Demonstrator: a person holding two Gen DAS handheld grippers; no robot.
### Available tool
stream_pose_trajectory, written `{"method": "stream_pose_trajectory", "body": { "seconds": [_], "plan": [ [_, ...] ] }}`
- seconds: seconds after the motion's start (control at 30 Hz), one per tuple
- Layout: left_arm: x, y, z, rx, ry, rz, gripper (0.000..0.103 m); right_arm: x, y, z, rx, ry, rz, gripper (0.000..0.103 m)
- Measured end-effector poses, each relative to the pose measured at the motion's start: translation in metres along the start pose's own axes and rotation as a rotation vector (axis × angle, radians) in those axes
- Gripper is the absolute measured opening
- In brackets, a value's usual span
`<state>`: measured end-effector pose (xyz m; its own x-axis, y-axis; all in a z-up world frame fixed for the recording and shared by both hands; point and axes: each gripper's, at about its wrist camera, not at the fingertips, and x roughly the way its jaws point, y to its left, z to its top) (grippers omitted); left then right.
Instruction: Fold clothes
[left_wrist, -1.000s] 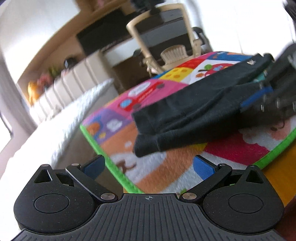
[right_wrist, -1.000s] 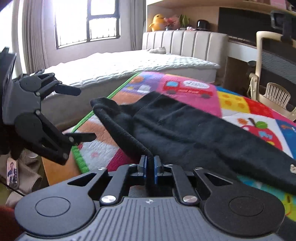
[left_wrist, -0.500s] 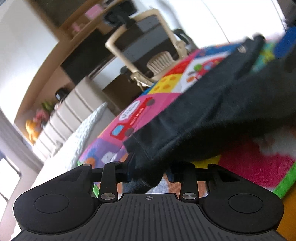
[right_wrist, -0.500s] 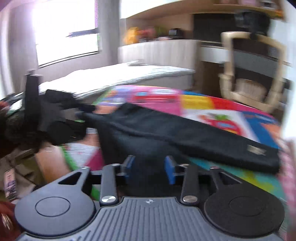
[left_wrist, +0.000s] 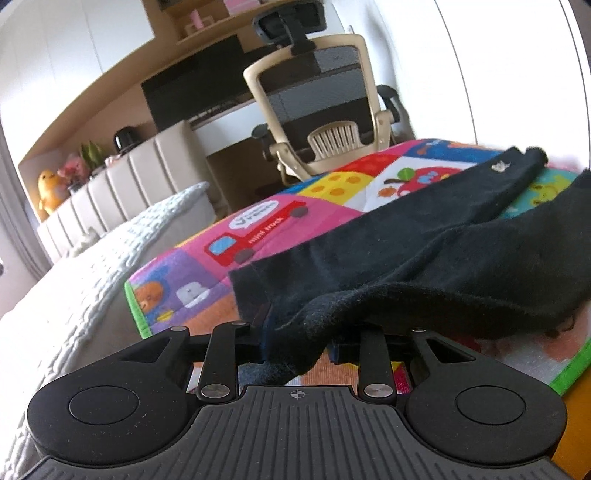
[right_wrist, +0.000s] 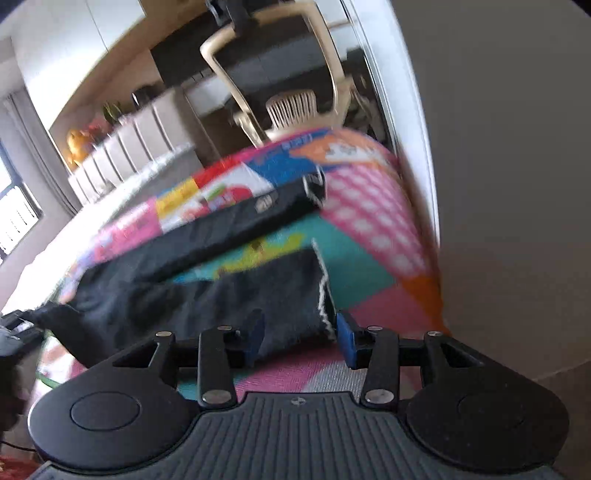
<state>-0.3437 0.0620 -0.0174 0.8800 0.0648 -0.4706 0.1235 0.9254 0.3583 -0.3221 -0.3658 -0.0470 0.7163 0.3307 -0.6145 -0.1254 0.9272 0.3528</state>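
On a bright patchwork play mat (left_wrist: 280, 221), black trousers (left_wrist: 406, 240) lie spread, soft and fuzzy, one leg bearing a small pale logo. Left gripper (left_wrist: 299, 339) pinches a trouser hem, lifting it. Right gripper (right_wrist: 301, 334), jaws parted, straddles the other leg's white-edged hem without clamping.

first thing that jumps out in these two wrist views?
The black trousers, sprawled across the bright cartoon play mat, dominate both views. One hem drapes between the jaws of the left gripper; the right gripper has its jaws apart around the other end, by a white frayed edge. Behind the mat stands a beige mesh office chair at a desk.
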Motion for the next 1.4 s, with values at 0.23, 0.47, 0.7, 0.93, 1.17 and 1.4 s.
{"method": "stream_pose_trajectory", "body": {
  "seconds": [0.23, 0.47, 0.7, 0.93, 1.17, 1.4],
  "plan": [
    [0.0, 0.015, 0.01, -0.095, 0.006, -0.042, 0.027, 0.009, 0.007, 0.027, -0.011, -0.038, 0.041, 0.008],
    [0.027, 0.044, 0.041, -0.221, 0.015, -0.108, 0.025, 0.024, 0.011, 0.084, 0.004, -0.112, 0.075, 0.008],
    [0.084, 0.063, 0.062, -0.278, 0.074, -0.076, 0.027, 0.072, 0.021, 0.128, -0.04, -0.13, 0.009, 0.008],
    [0.136, 0.063, 0.062, -0.32, 0.175, -0.07, 0.034, 0.105, 0.022, 0.145, -0.05, -0.148, -0.103, 0.009],
    [0.142, 0.071, 0.058, -0.371, 0.191, -0.085, 0.056, 0.108, 0.011, 0.136, -0.041, -0.114, -0.083, 0.024],
    [0.14, 0.071, 0.051, -0.403, 0.198, -0.104, 0.07, 0.135, 0.022, 0.117, -0.087, -0.045, -0.047, 0.045]
  ]
}}
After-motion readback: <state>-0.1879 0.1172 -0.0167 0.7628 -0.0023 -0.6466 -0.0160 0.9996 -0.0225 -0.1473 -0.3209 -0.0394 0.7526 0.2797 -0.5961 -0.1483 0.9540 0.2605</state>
